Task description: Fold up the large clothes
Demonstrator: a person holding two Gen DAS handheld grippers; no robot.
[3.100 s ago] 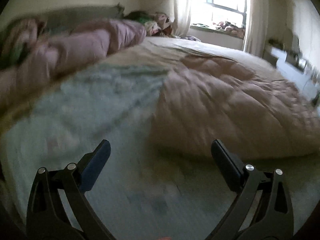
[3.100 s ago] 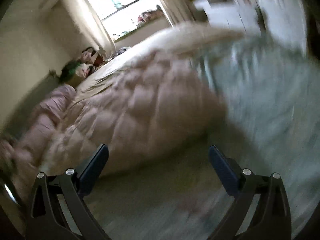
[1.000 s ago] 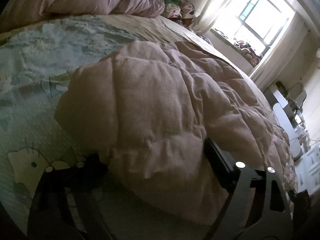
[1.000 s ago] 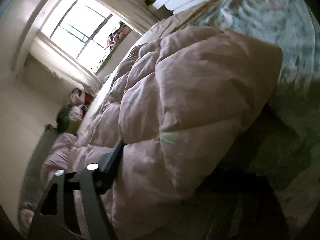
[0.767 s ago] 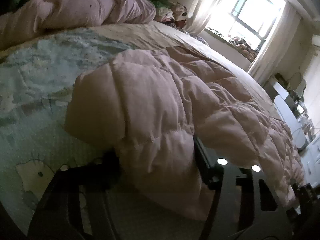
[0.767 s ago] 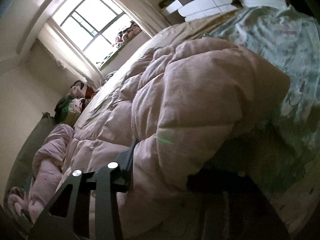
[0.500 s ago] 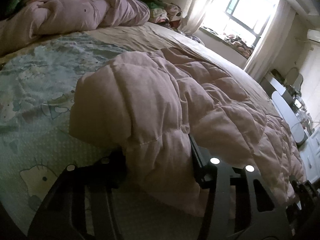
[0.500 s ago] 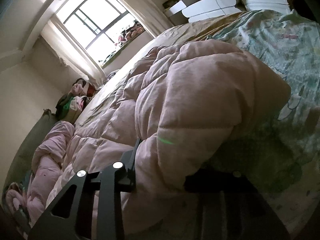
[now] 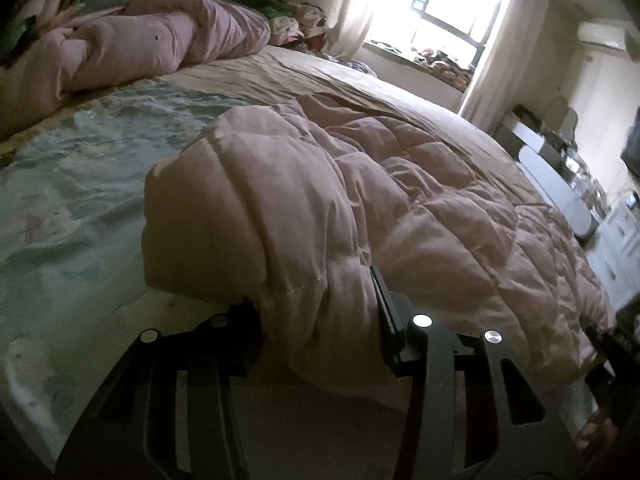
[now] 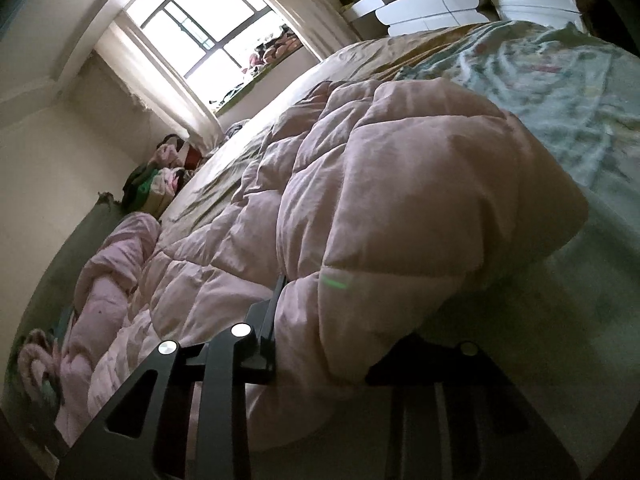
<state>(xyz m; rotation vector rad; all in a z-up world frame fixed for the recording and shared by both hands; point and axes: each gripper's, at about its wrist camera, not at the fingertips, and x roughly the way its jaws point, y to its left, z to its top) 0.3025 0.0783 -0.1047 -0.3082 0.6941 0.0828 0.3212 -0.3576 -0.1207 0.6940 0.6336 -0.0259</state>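
A large pink quilted garment [image 9: 320,184] lies puffed up across the bed, its near edge bunched toward me. My left gripper [image 9: 316,300] has that edge between its black fingers [image 9: 386,308], and the jaws are still closing as the pads press into the padding. In the right wrist view the same garment [image 10: 400,184] fills the middle. My right gripper [image 10: 332,320] clamps another part of the near edge, its jaws also still closing. Its right-hand finger is mostly hidden under the fabric.
The bed carries a pale green cartoon-print sheet [image 9: 80,184] [image 10: 560,80]. A second rolled pink quilted bundle [image 9: 160,44] [image 10: 108,280] lies at the far side by a clothes pile [image 9: 288,16]. White furniture [image 9: 560,184] [image 10: 432,4] stands beside the bed under a bright window [image 9: 452,4].
Both grippers went from wide open around the garment's near edge to clamped on it. Both views have rolled and risen a little, and the edge has come up with the fingers.
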